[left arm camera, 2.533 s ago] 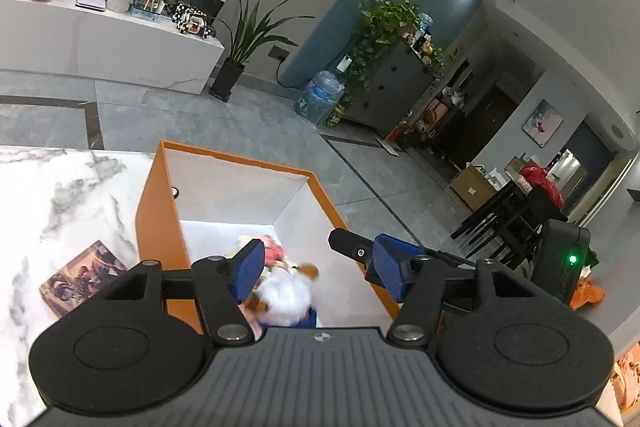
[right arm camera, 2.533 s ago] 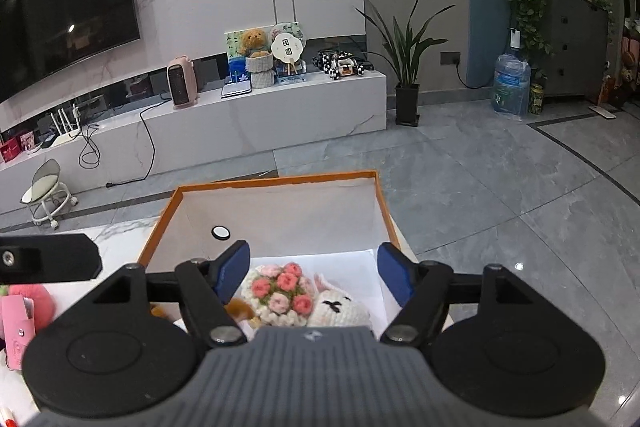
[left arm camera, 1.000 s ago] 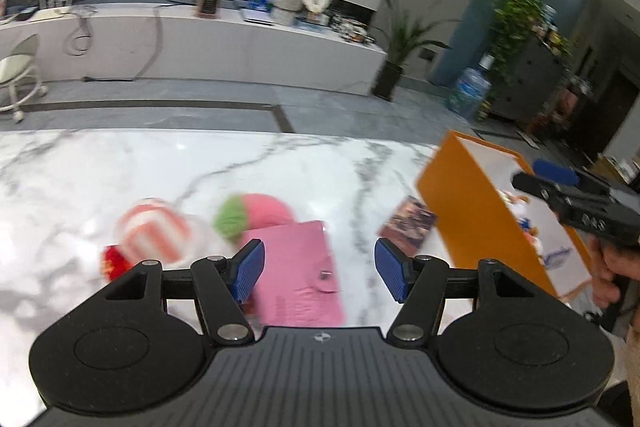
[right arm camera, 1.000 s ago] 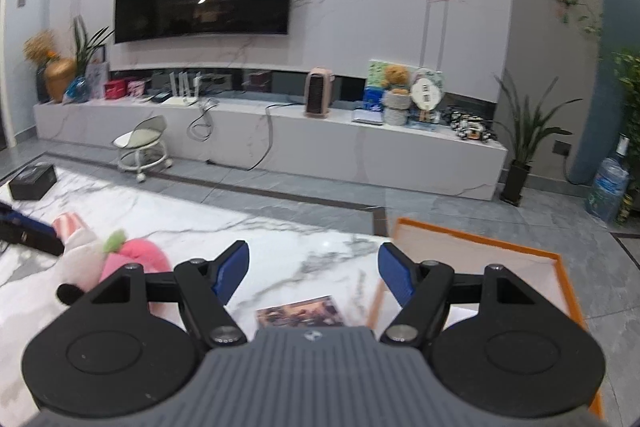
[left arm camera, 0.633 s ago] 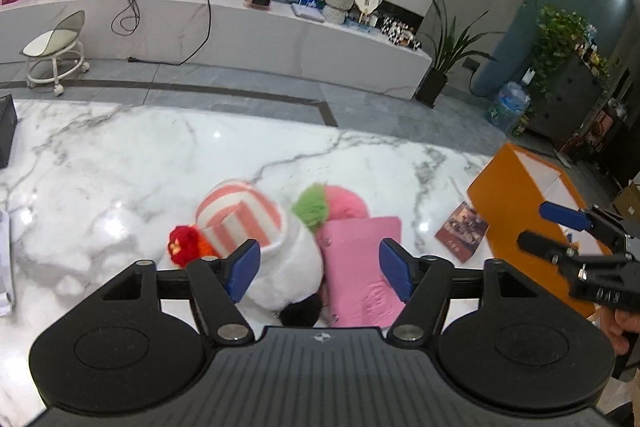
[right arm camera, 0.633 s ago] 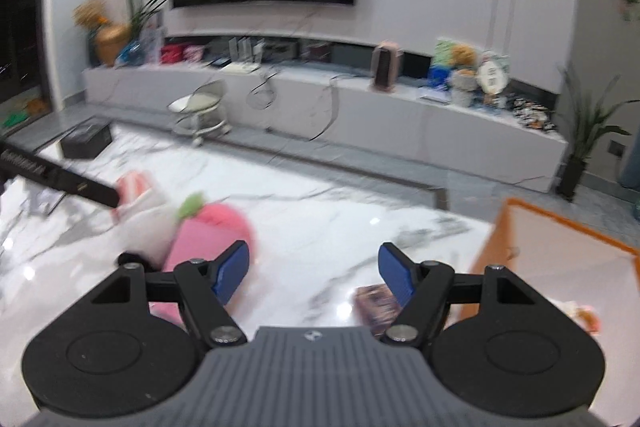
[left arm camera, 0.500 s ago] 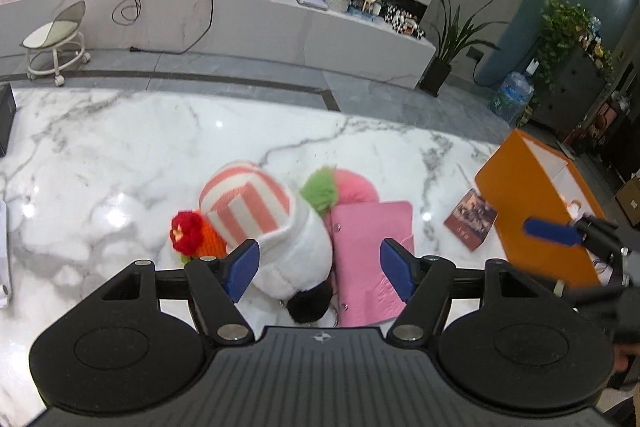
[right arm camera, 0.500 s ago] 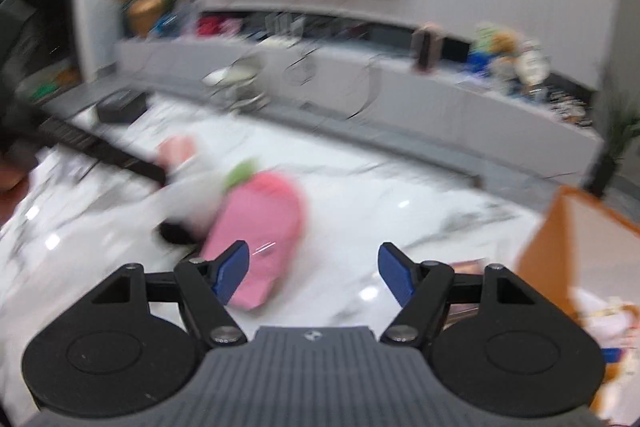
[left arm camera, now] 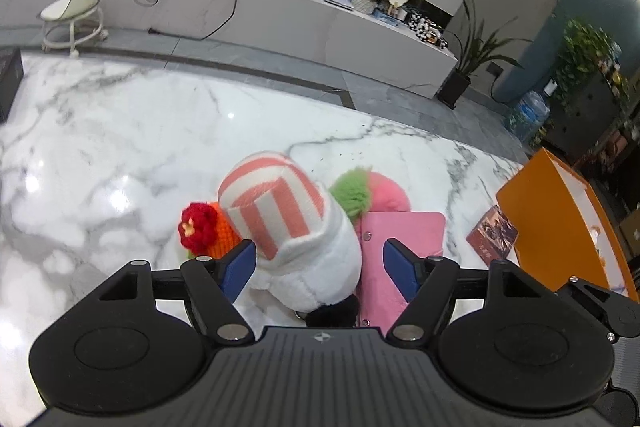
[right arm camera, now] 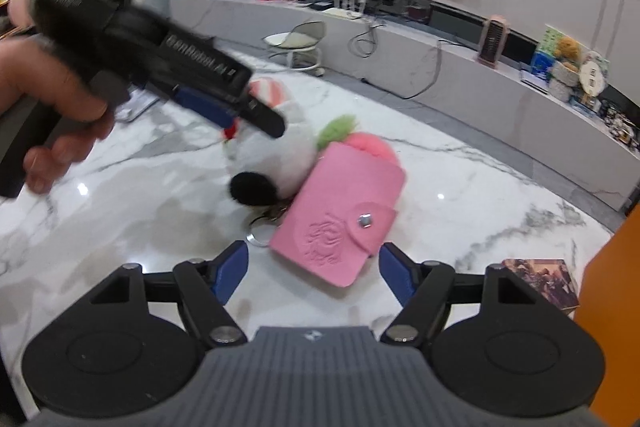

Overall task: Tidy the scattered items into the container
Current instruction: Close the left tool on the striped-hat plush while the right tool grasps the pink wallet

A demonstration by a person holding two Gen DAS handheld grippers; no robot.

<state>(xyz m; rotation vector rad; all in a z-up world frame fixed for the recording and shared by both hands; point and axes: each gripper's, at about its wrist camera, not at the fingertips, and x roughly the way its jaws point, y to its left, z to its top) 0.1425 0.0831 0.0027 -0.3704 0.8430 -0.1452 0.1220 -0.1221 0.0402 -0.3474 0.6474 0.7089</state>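
Scattered items lie clustered on the marble table [left arm camera: 120, 155]: a white plush toy [left arm camera: 308, 251] with a pink-striped part, a knitted red flower [left arm camera: 196, 223] touching its left side, a pink-and-green plush [left arm camera: 380, 191] behind it, and a pink snap wallet [right arm camera: 340, 211] just beside it on the right. A small picture card [right arm camera: 540, 279] lies apart, near the orange container [left arm camera: 560, 227] at the table's right edge. Left claw [left arm camera: 320, 267]: released, jaws have just been opening; blue pads flank the white plush, not pressing it. Right claw [right arm camera: 312, 267]: released, jaws also just widening; the wallet's near end sits between the pads, untouched. A hand [right arm camera: 48, 115] holds the left claw's handle.
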